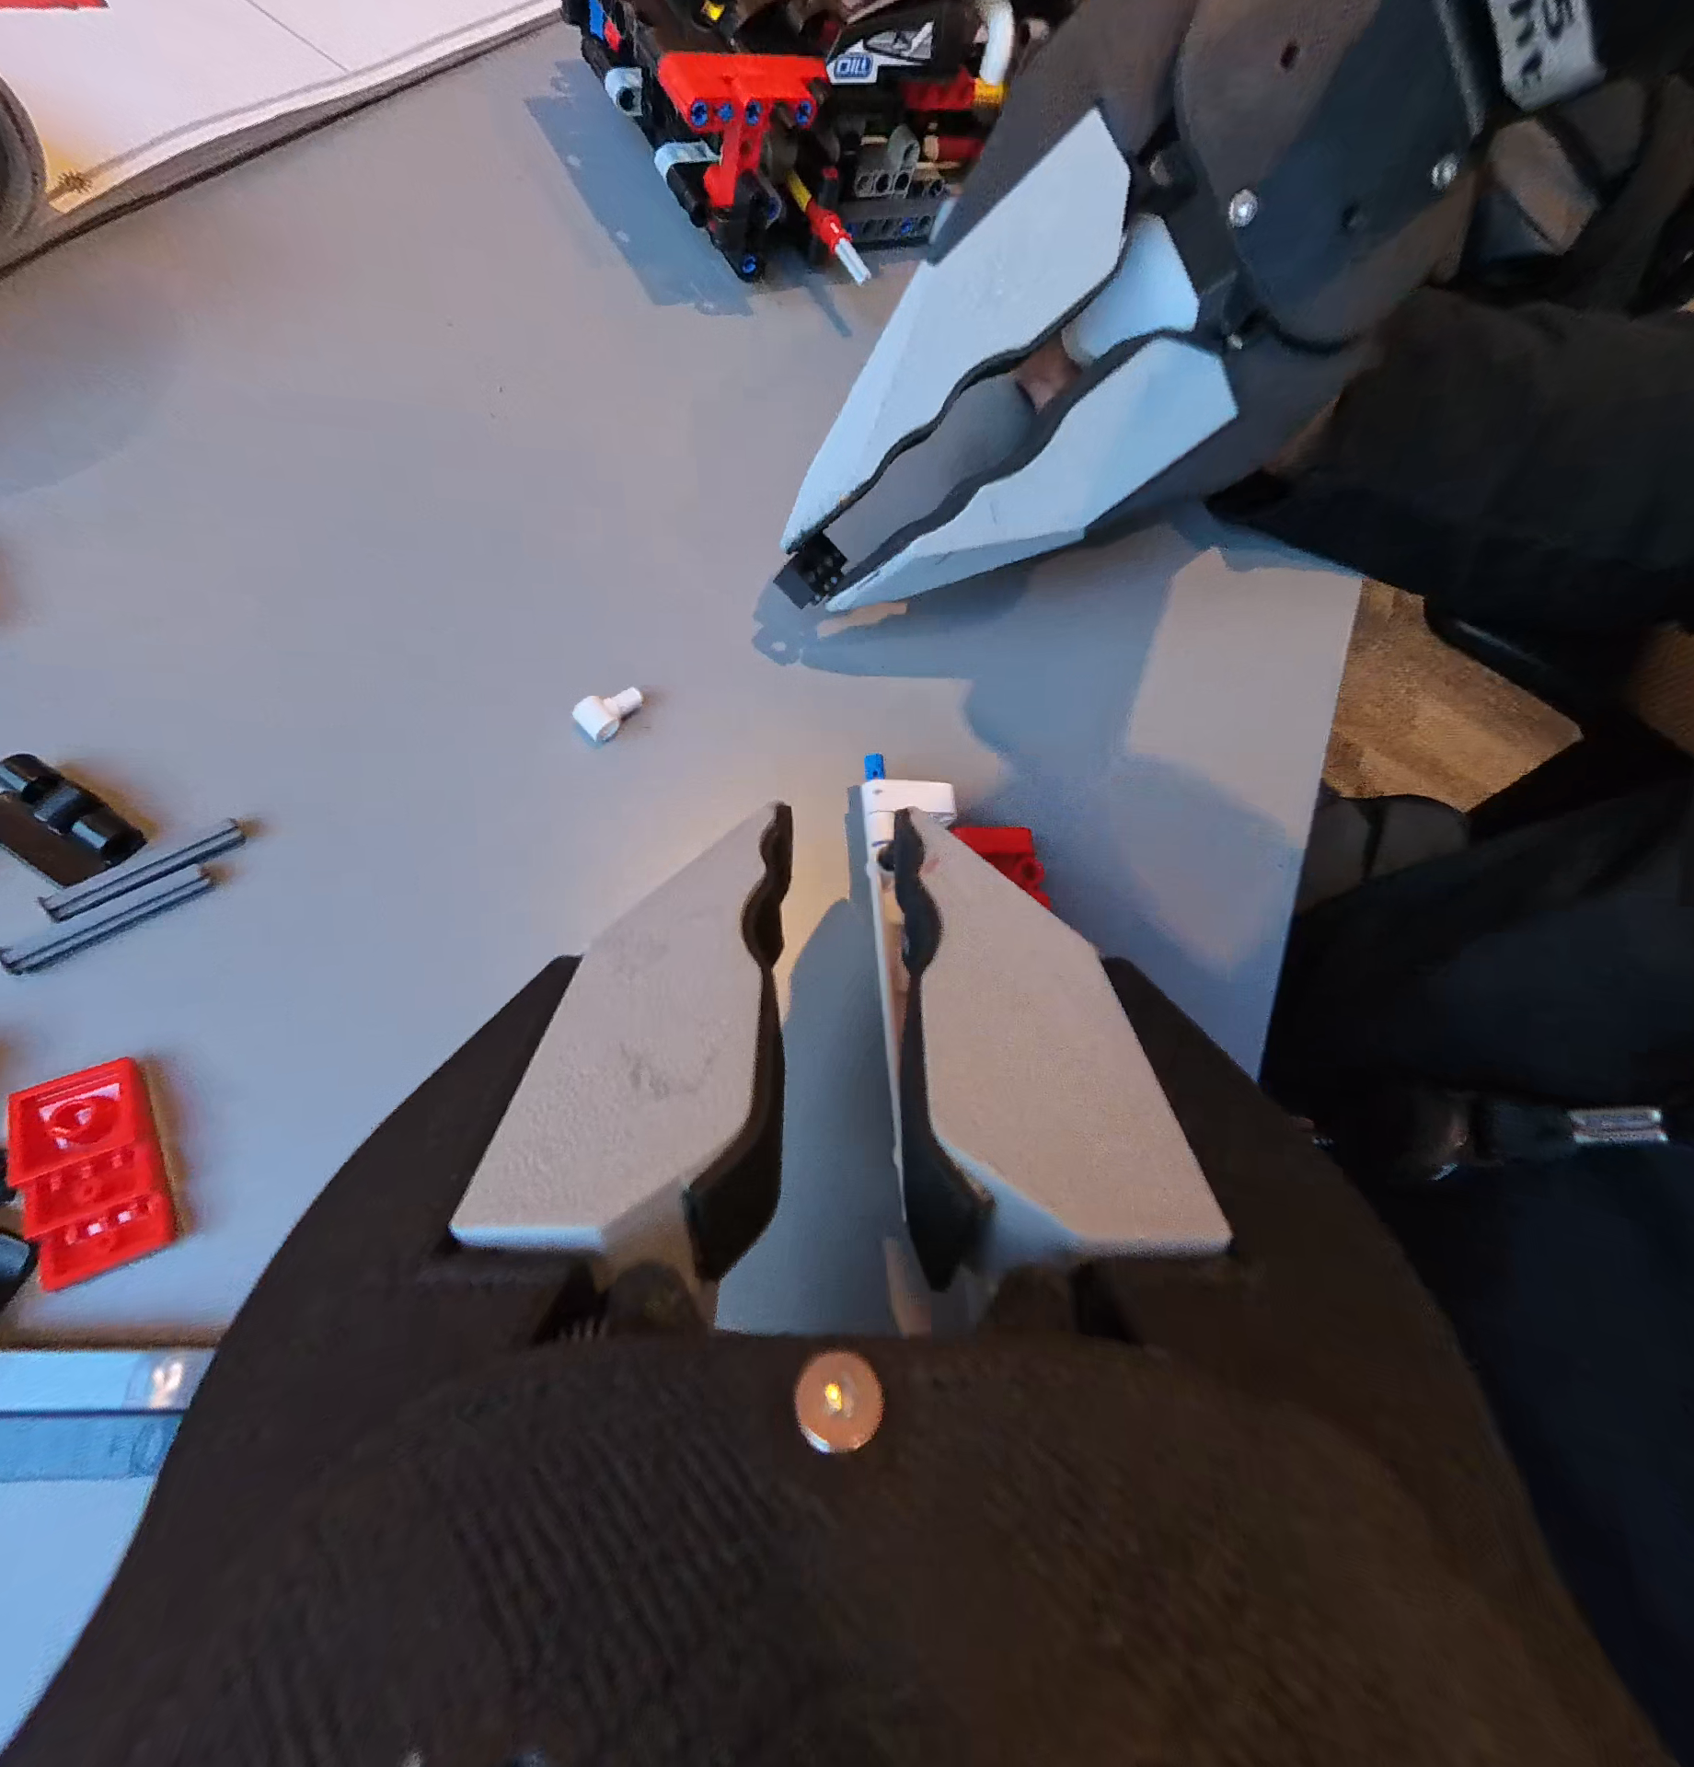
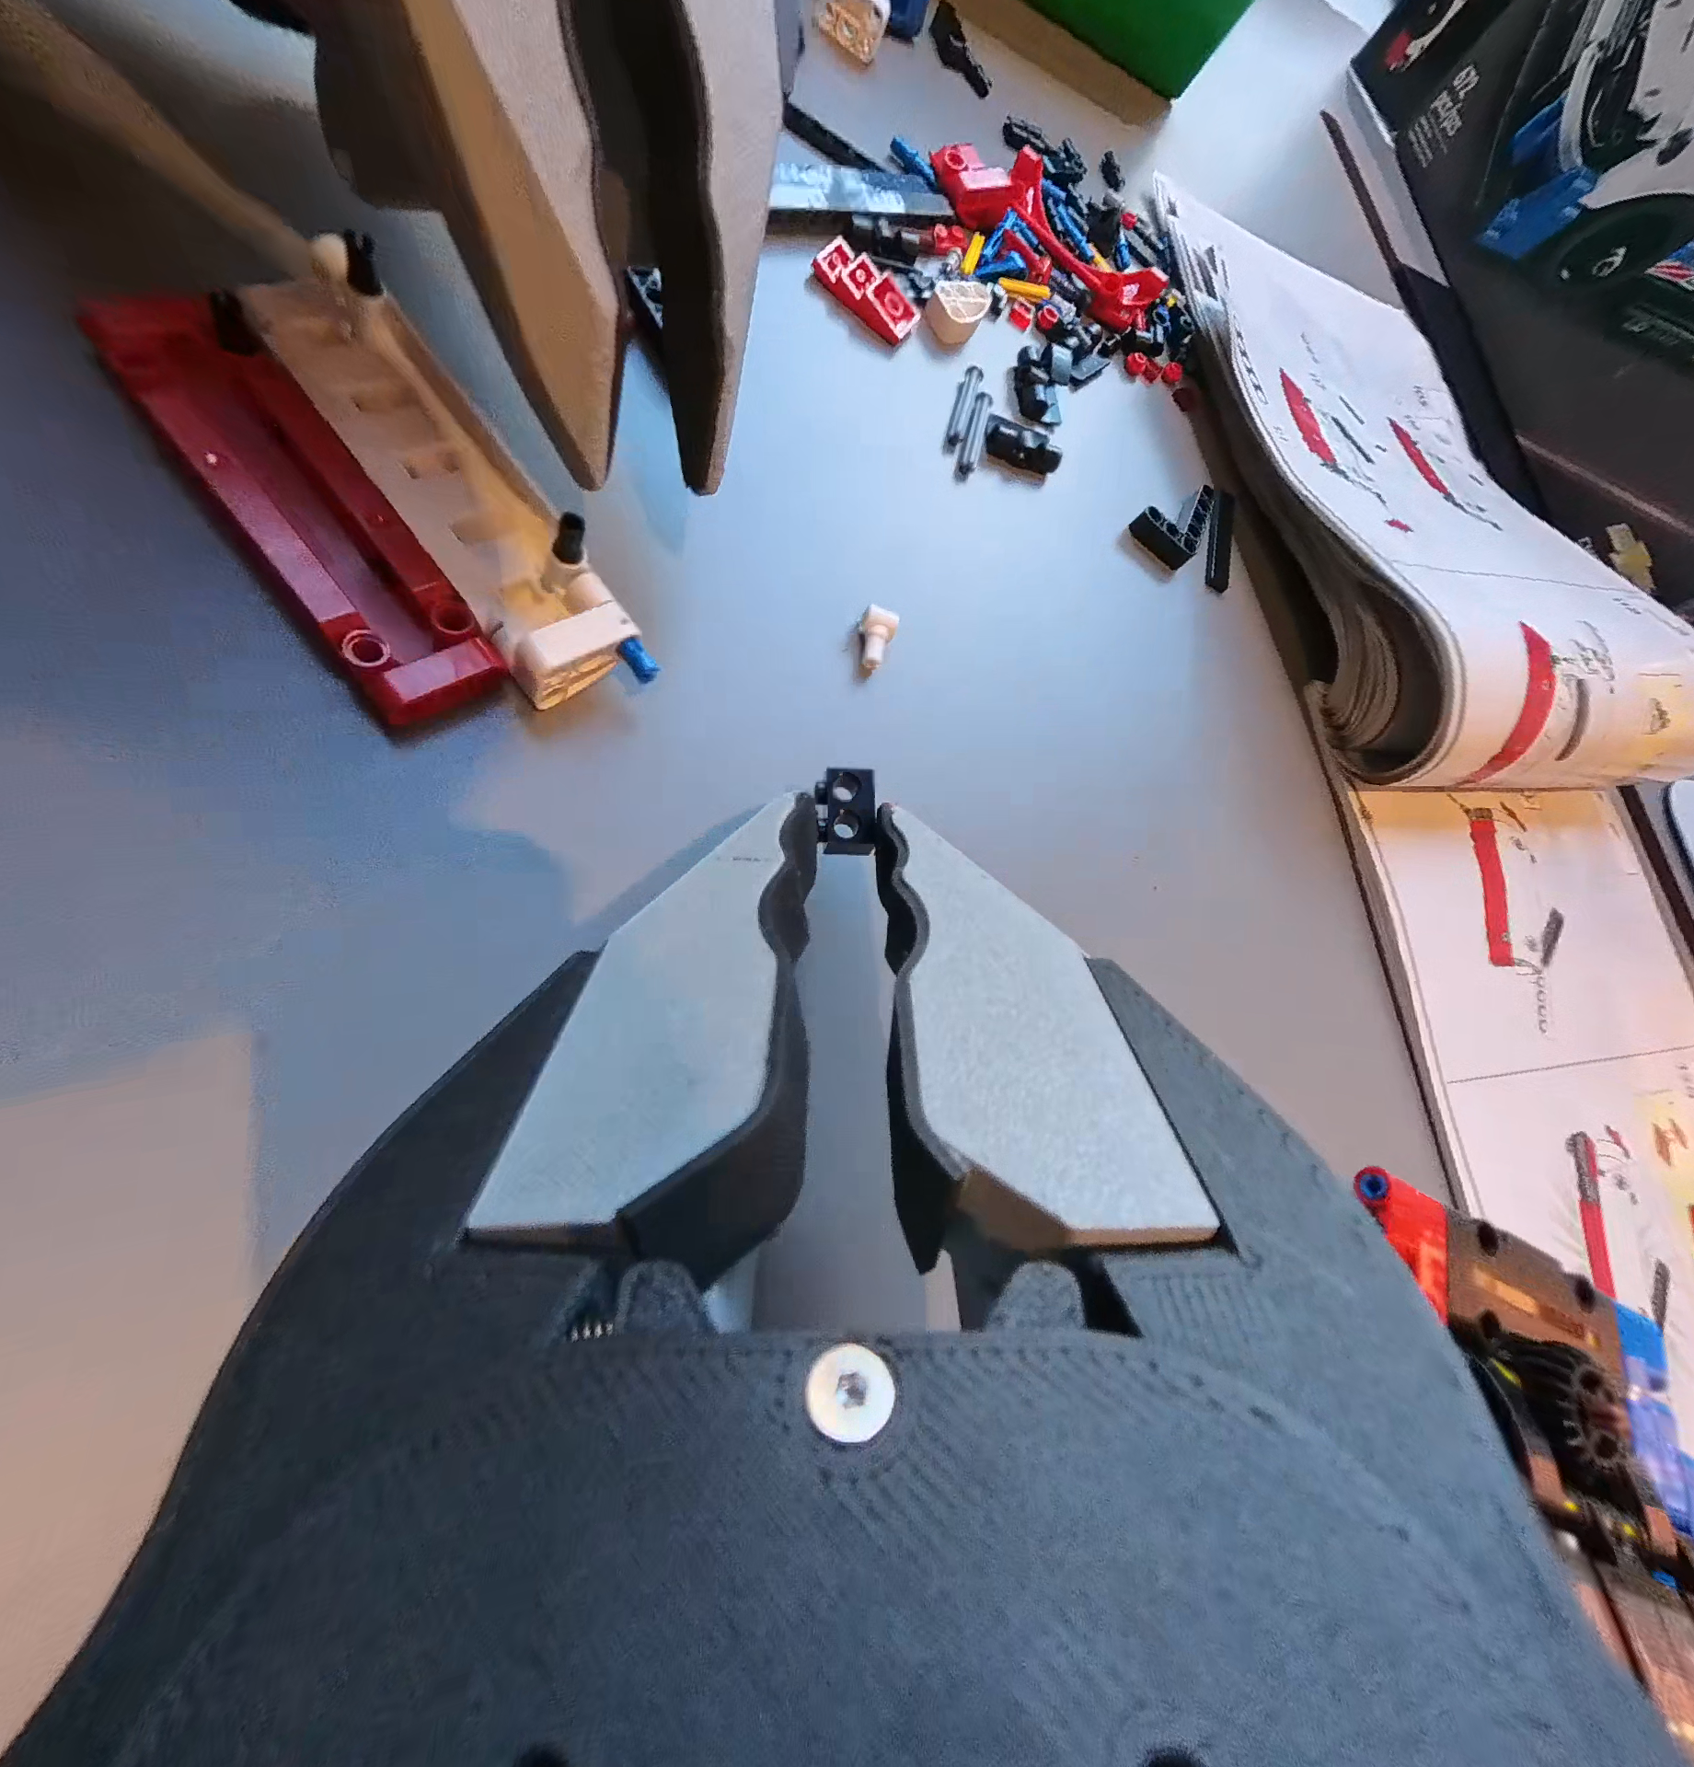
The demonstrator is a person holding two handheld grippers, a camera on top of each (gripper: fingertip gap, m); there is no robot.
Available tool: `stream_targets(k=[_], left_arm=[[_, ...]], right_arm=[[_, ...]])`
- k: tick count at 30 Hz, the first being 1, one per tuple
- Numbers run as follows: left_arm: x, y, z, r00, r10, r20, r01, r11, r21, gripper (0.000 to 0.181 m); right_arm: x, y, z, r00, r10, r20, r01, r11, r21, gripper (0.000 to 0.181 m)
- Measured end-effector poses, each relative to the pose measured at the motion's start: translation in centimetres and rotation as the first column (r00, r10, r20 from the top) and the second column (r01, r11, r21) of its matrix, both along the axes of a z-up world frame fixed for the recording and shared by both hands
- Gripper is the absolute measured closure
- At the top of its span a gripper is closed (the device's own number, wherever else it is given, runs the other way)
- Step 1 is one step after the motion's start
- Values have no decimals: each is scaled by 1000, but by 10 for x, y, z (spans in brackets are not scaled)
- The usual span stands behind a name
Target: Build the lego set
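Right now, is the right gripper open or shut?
Shut on the small black brick: the right gripper pinches it between its fingertips, above the grey table.

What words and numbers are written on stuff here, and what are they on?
I don't copy out writing; these things bear it.
Sticker on the lego model: short print.
Grey label on the right gripper: cut off.
Instruction booklet: too small.
Box: blurred.
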State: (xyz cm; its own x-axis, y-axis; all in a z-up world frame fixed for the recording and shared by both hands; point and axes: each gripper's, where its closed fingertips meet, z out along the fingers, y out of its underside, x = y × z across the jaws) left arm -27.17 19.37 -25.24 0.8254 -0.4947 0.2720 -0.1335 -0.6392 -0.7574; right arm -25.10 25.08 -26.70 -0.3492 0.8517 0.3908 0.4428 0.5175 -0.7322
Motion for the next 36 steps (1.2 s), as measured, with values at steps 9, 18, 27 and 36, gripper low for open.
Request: stream_targets(k=[9,18,27,36], left_arm=[[6,6,4,998,68,-8,-68,997,-38,164],[19,25,17,971,106,213,-79,988,-133,158],[28,23,18,953,103,285,-64,988,-142,158],[25,23,12,964,109,244,-73,986,-151,157]], right_arm=[[1,-15,5,999,6,-45,1,990,144,171],[6,-23,30,980,19,-199,29,972,233,172],[7,-20,23,985,4,-172,42,964,264,171],[6,4,-5,991,-133,-24,136,974,180,172]])
